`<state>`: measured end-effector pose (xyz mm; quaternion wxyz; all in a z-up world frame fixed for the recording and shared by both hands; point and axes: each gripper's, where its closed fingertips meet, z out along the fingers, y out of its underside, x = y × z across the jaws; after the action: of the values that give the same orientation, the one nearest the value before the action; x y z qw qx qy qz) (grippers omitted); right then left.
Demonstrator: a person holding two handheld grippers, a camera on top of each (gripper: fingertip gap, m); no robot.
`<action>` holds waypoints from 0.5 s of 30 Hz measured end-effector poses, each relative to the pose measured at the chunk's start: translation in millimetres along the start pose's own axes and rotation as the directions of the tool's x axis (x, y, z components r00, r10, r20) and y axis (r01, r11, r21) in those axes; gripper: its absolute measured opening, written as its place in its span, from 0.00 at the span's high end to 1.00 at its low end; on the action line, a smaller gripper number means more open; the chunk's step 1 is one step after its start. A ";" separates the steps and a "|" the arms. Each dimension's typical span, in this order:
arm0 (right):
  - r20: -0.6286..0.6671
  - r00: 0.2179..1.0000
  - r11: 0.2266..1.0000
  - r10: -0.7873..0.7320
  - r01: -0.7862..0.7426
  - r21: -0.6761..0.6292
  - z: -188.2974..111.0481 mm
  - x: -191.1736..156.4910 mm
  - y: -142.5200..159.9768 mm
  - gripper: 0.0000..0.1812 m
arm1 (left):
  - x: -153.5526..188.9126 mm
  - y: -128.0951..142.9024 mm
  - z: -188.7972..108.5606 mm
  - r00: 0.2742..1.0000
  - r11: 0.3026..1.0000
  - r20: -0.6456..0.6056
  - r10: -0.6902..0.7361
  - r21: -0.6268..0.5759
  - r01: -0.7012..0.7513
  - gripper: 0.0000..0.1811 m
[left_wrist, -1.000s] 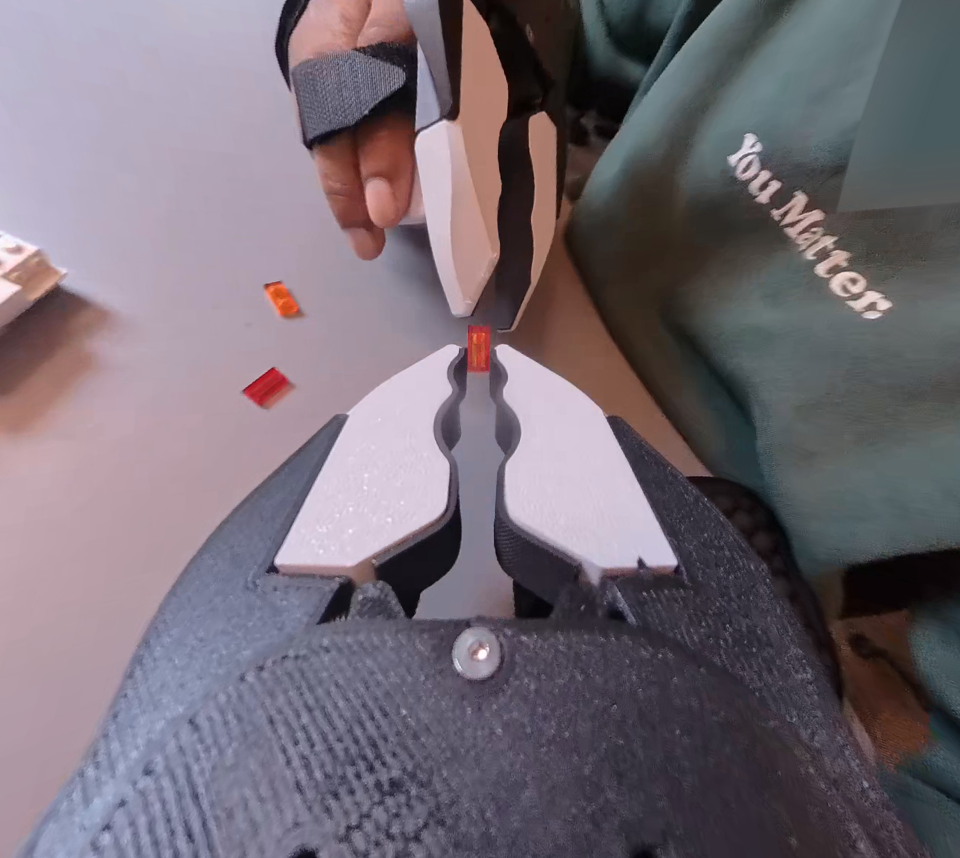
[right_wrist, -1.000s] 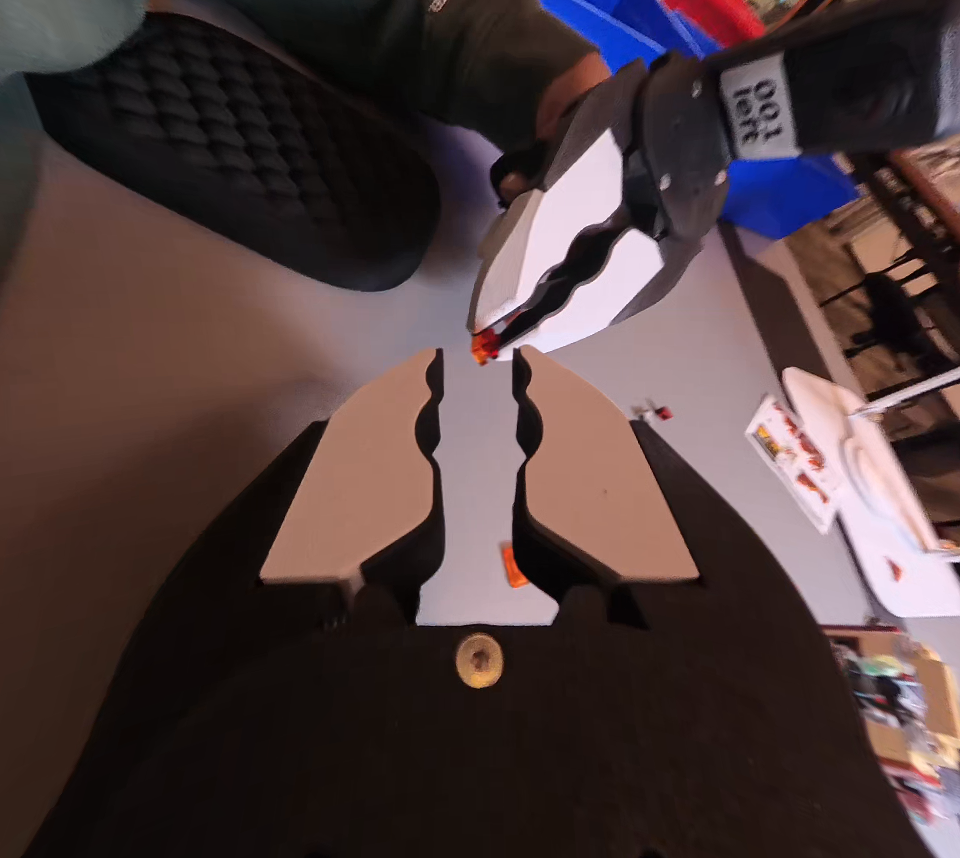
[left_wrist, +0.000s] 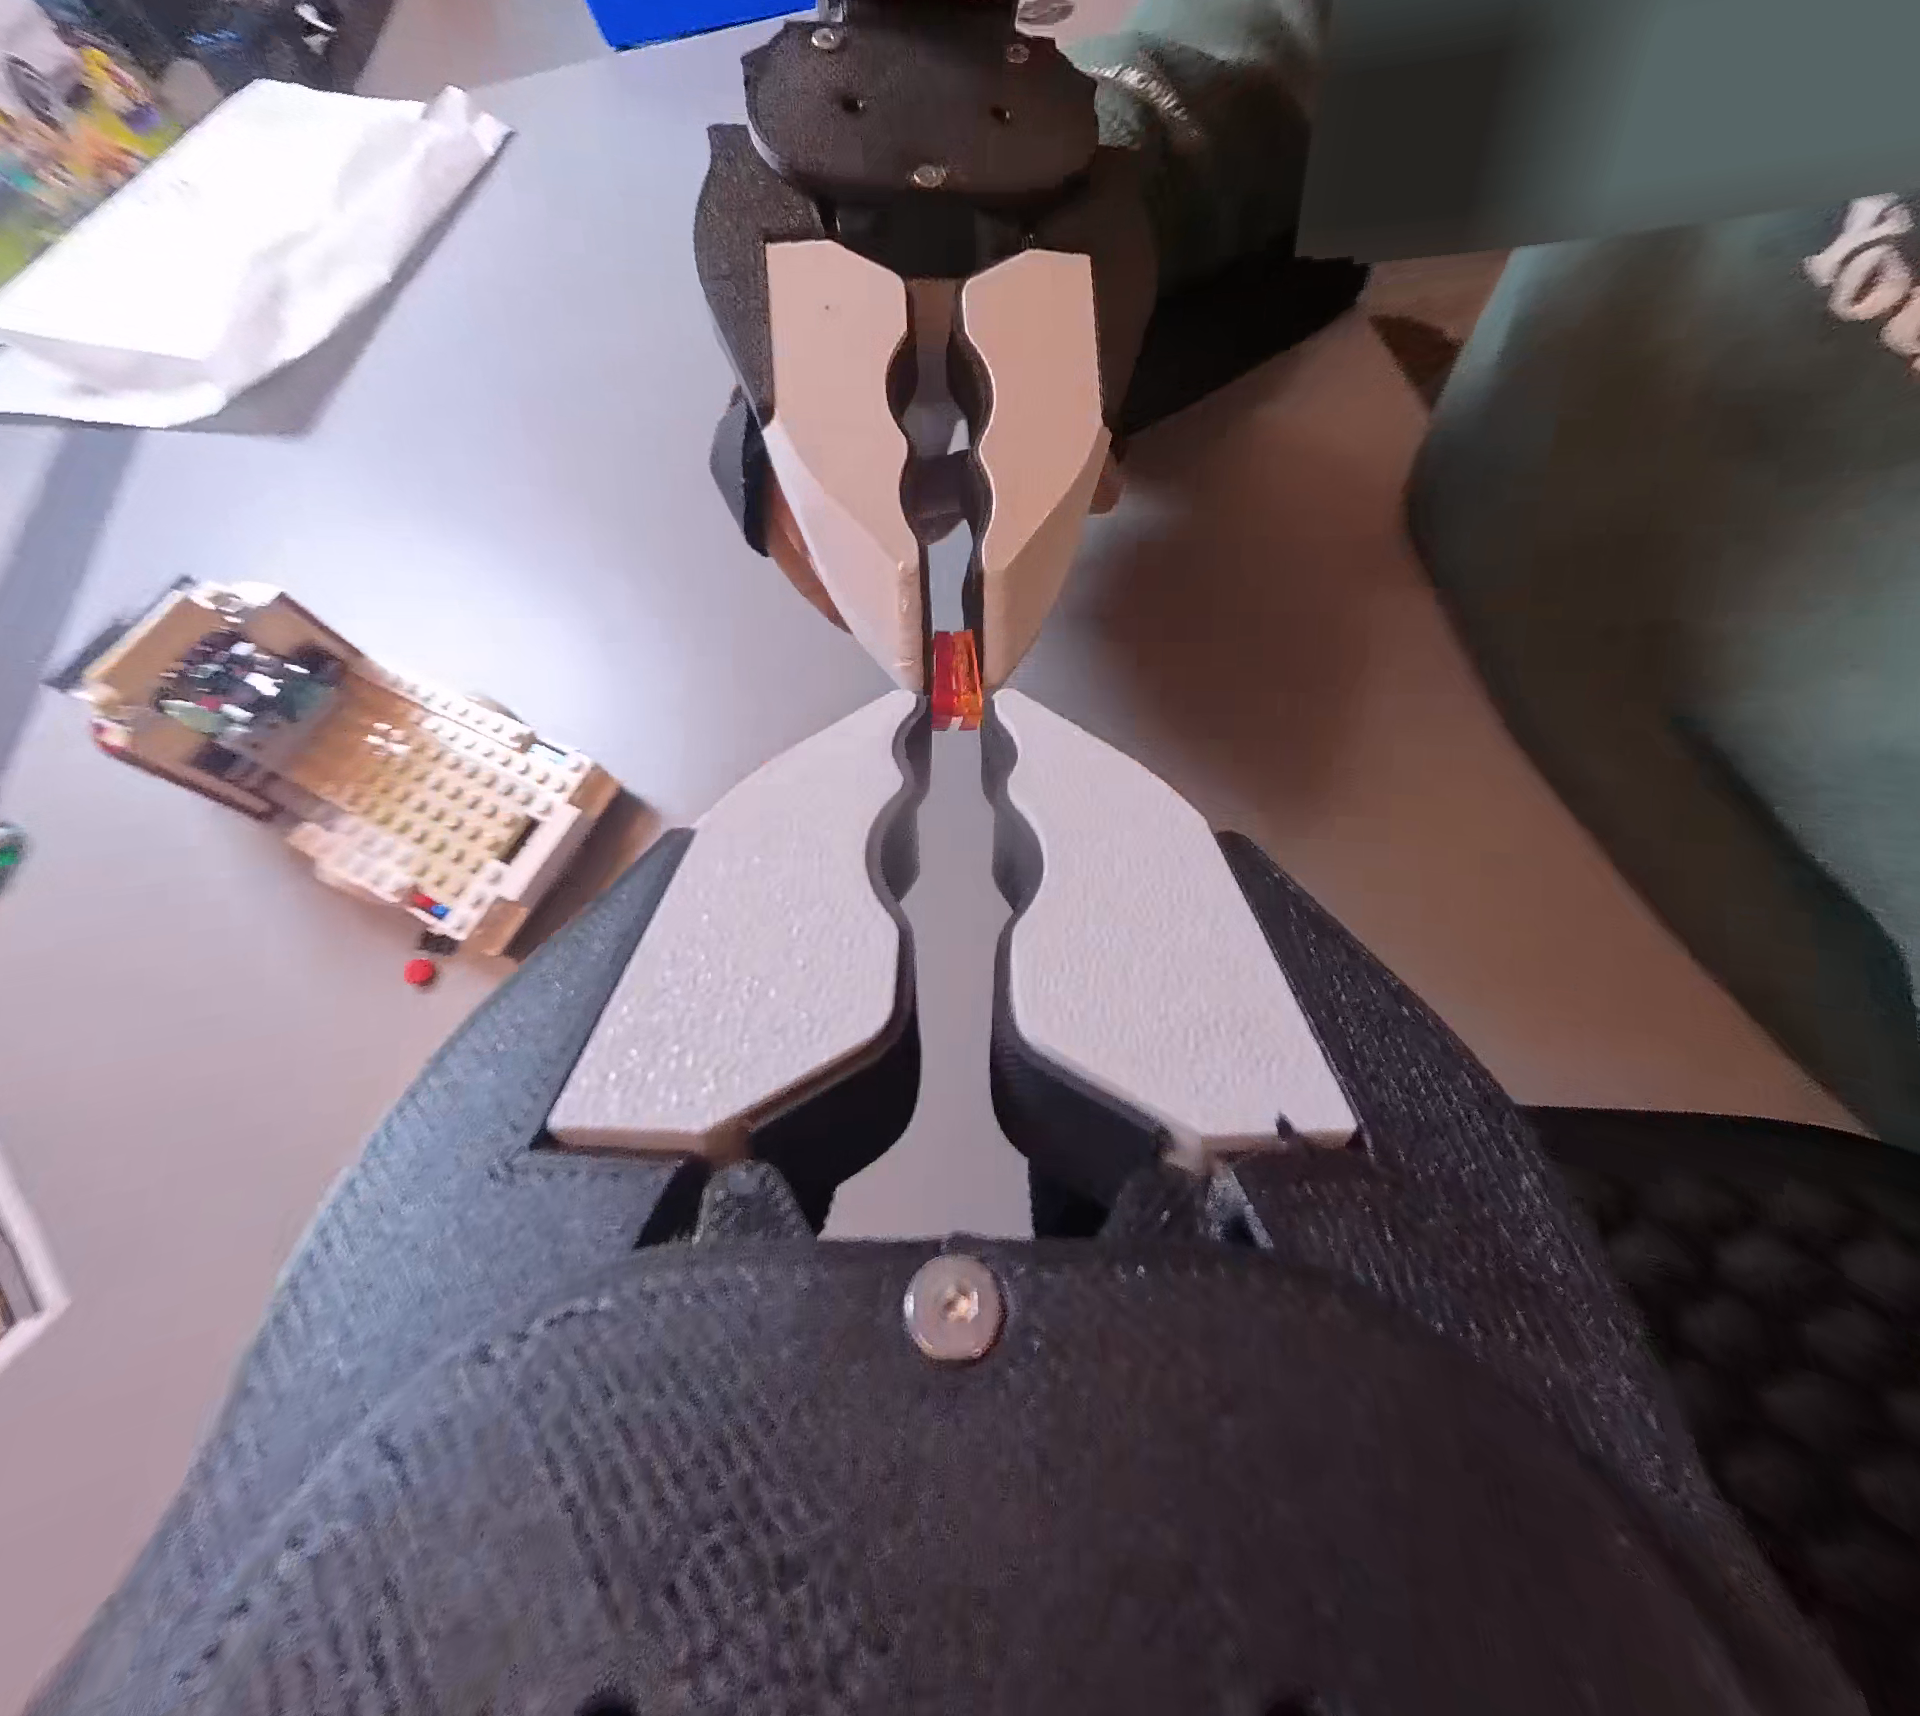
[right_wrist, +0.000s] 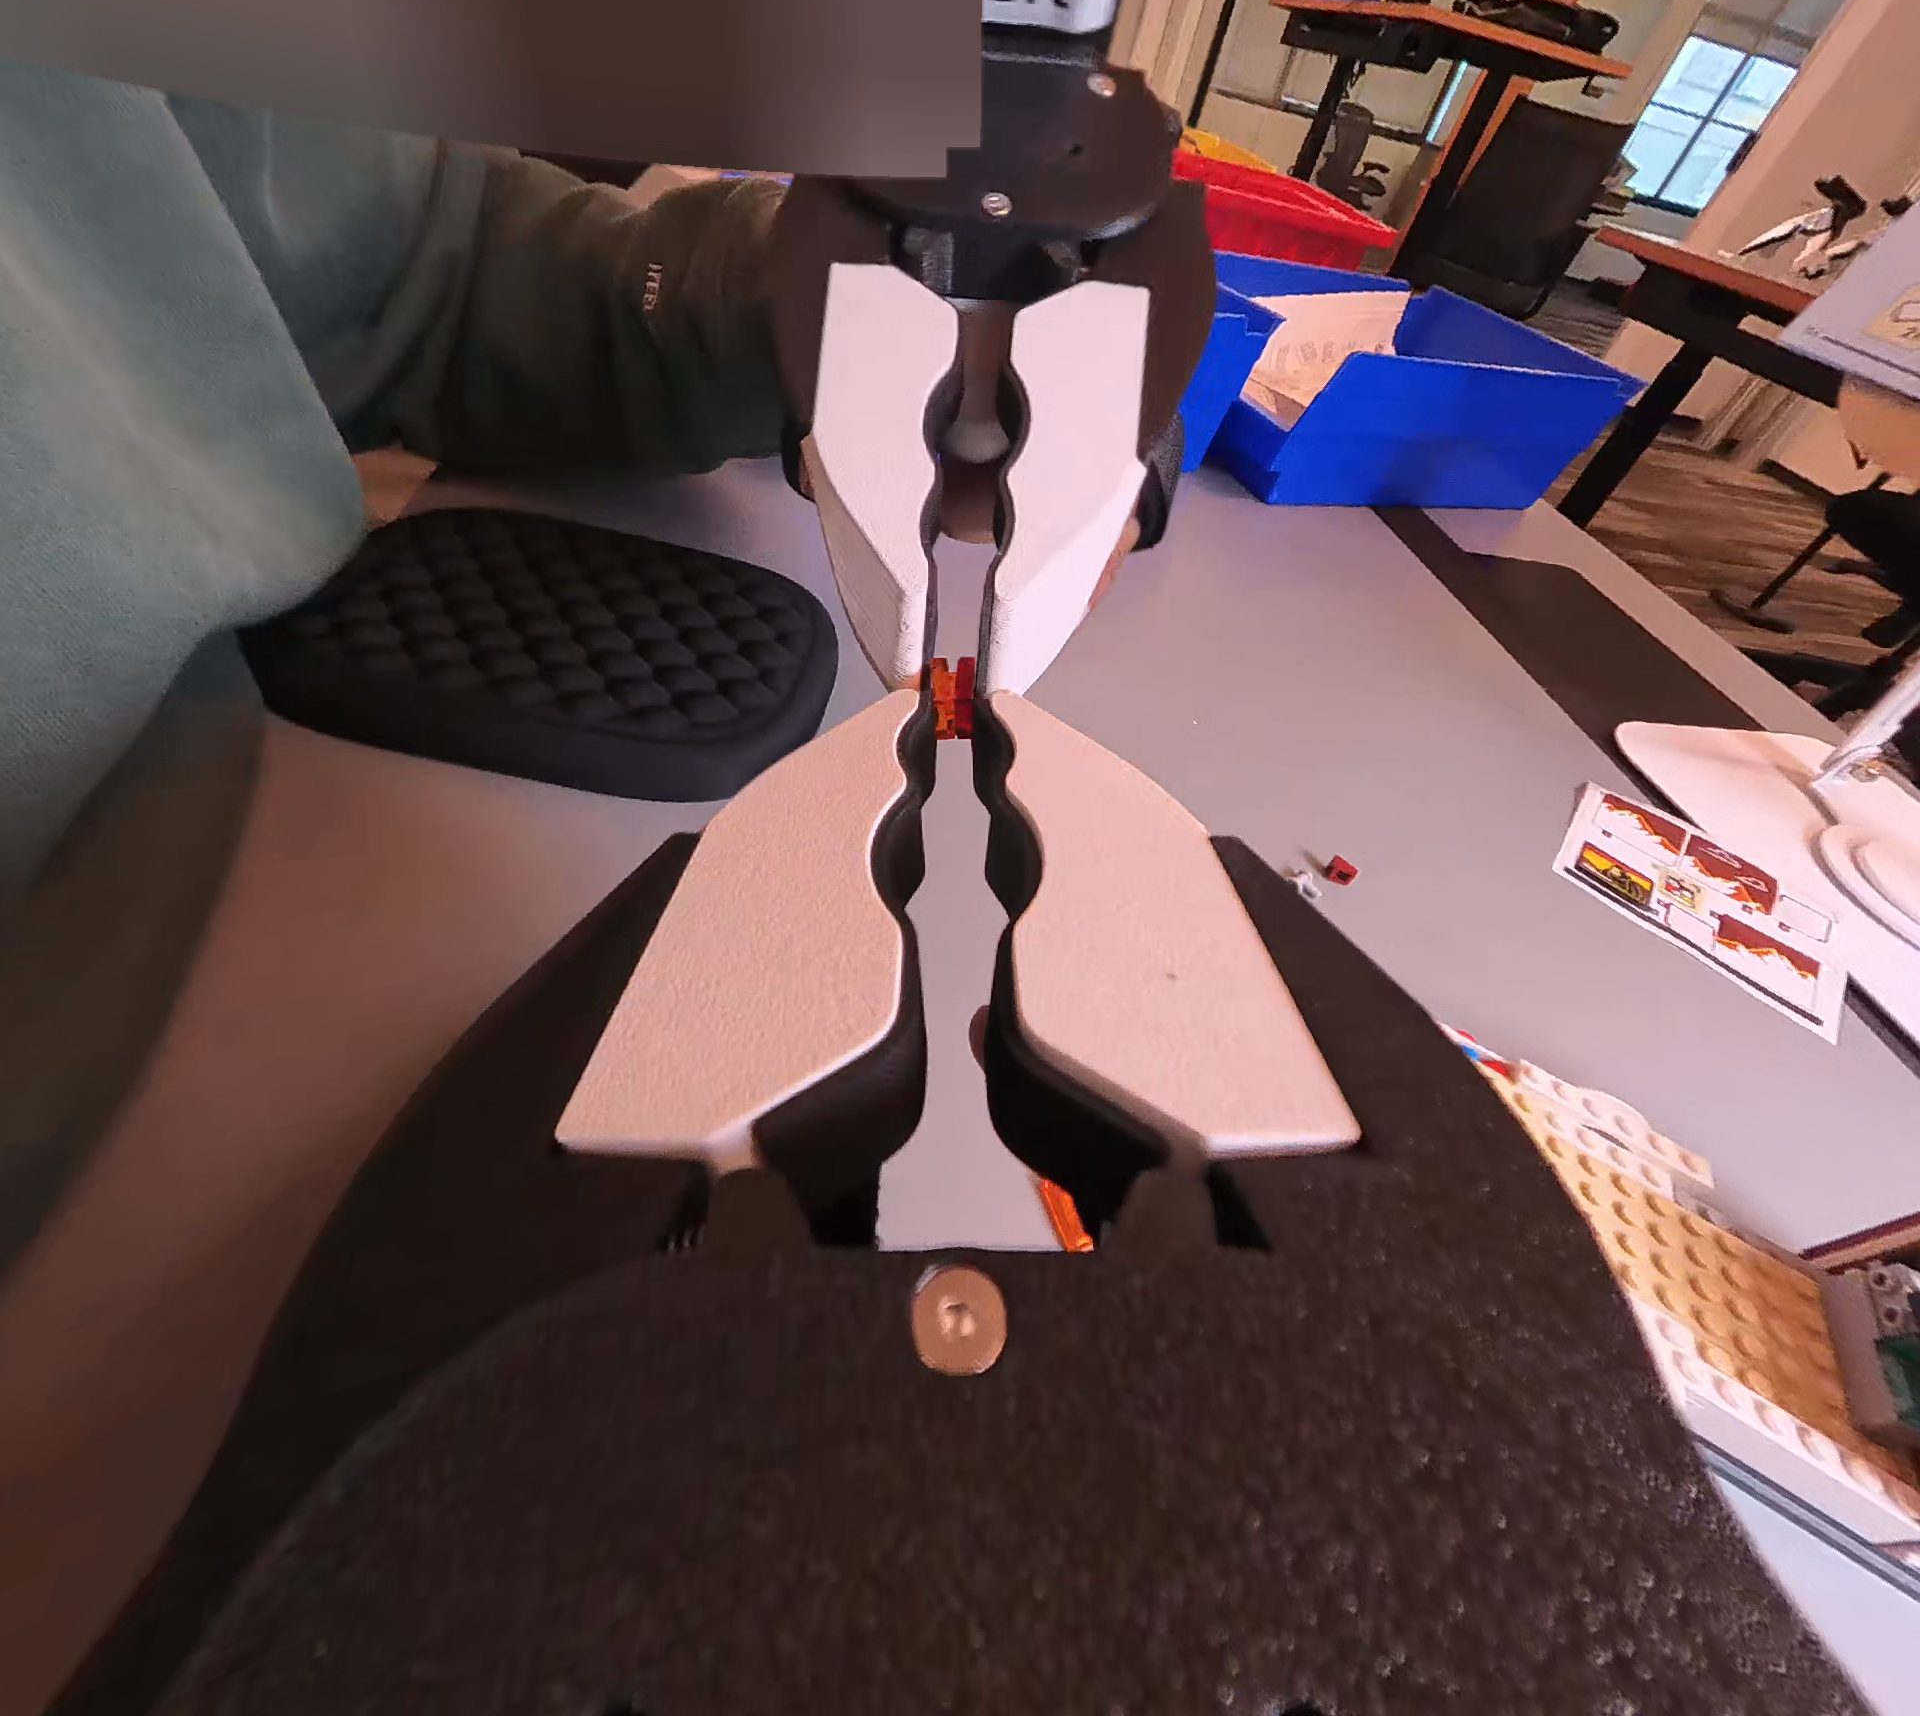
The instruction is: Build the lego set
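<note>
On the grey table [left_wrist: 520,523] the half-built white model [left_wrist: 416,793] sits far left. Above it the left gripper [left_wrist: 951,716] and right gripper [right_wrist: 954,716] meet tip to tip, jaws narrow, both pinching tiny orange pieces [left_wrist: 956,679]; next comes pressing them squarely together

My left gripper [left_wrist: 954,710]: white fingers with wavy inner edges, black textured body.
My right gripper [right_wrist: 954,710]: white fingers, black grainy body.
Lego piece [left_wrist: 956,682]: translucent orange-red, between both sets of fingertips.
Lego build [left_wrist: 395,793]: cream and white studded plates, tan walls, dark green and grey bits inside.
Loose stud [left_wrist: 419,971]: red, on the grey desk [left_wrist: 312,523].
Sticker sheet [right_wrist: 1714,913]: white, with brown, orange and yellow panels.
Bins [right_wrist: 1434,409]: blue; one red behind.
My sleeve [right_wrist: 582,316]: dark green.
Arm pad [right_wrist: 540,638]: black, honeycomb pattern.
Paper bag [left_wrist: 239,253]: white.
</note>
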<state>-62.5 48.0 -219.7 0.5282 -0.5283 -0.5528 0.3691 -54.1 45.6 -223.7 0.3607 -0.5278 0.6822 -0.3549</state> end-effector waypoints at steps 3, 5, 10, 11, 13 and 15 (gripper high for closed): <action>0.003 1.000 1.000 0.016 -0.016 0.016 -2.6 0.7 -3.5 0.96 | -1.5 -3.4 0.2 0.996 0.998 0.059 0.062 -0.036 -0.060 0.96; 0.016 1.000 0.999 0.026 -0.026 0.032 -3.5 -1.3 -6.9 0.97 | 0.4 -6.6 -0.8 0.994 0.996 0.067 0.084 -0.040 -0.081 0.96; 0.035 0.999 0.998 -0.005 0.003 0.056 -7.3 -7.1 -17.6 0.97 | 6.1 -16.9 -3.7 0.987 0.990 0.079 0.143 -0.016 -0.142 0.96; 0.031 0.999 0.998 -0.030 0.028 0.058 -8.1 -8.2 -19.1 0.97 | 7.0 -18.6 -3.8 0.984 0.987 0.086 0.158 -0.015 -0.157 0.96; 0.026 0.998 0.996 -0.064 0.062 0.067 -9.5 -9.9 -22.0 0.96 | 8.8 -21.8 -4.5 0.979 0.983 0.095 0.181 -0.012 -0.181 0.96; 0.001 0.991 0.990 -0.131 0.131 0.061 -9.9 -10.5 -22.3 0.96 | 9.3 -21.9 -4.4 0.970 0.977 0.110 0.215 -0.030 -0.213 0.96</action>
<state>-58.4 32.5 -198.5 0.5659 -0.4737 -0.5761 0.3515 -49.4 32.8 -203.7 0.4300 -0.4735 0.7168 -0.2777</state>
